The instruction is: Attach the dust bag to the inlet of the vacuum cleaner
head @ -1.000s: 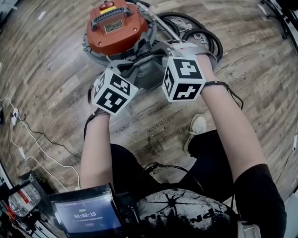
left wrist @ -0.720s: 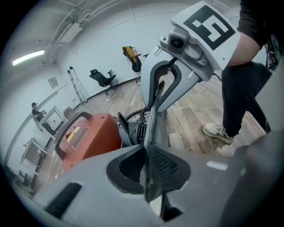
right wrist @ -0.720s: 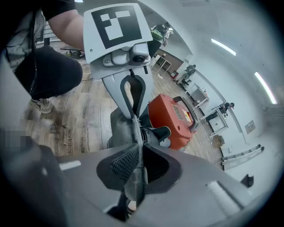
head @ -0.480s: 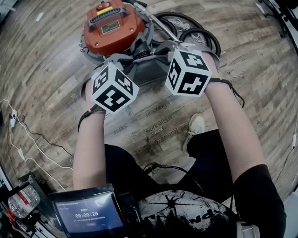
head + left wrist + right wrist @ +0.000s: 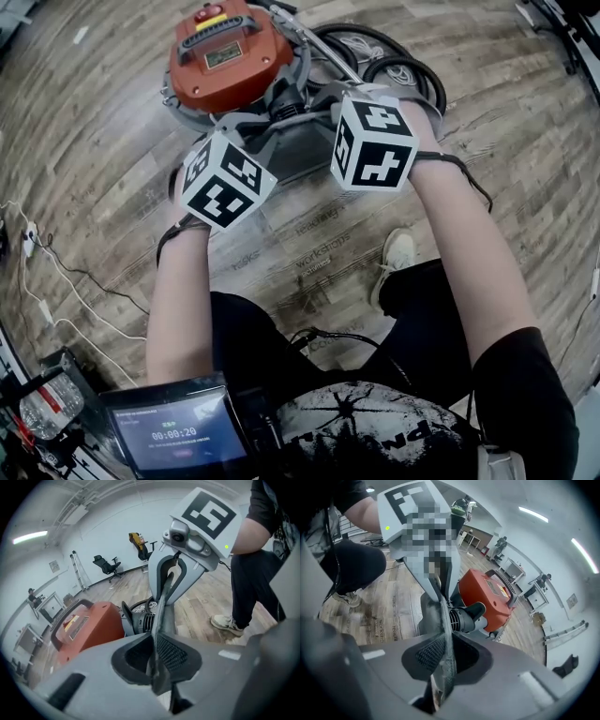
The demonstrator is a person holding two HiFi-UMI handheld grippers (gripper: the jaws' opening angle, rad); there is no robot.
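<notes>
While two hand-held grippers (image 5: 157,665) (image 5: 444,665) clamp one dust bag (image 5: 298,155), one vacuum cleaner (image 5: 230,61) behind

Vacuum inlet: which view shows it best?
Right gripper view: the black ribbed inlet sits clear beside the orange vacuum cleaner. Left gripper view shows it partly behind the dust bag; head view mostly hides it.
</notes>
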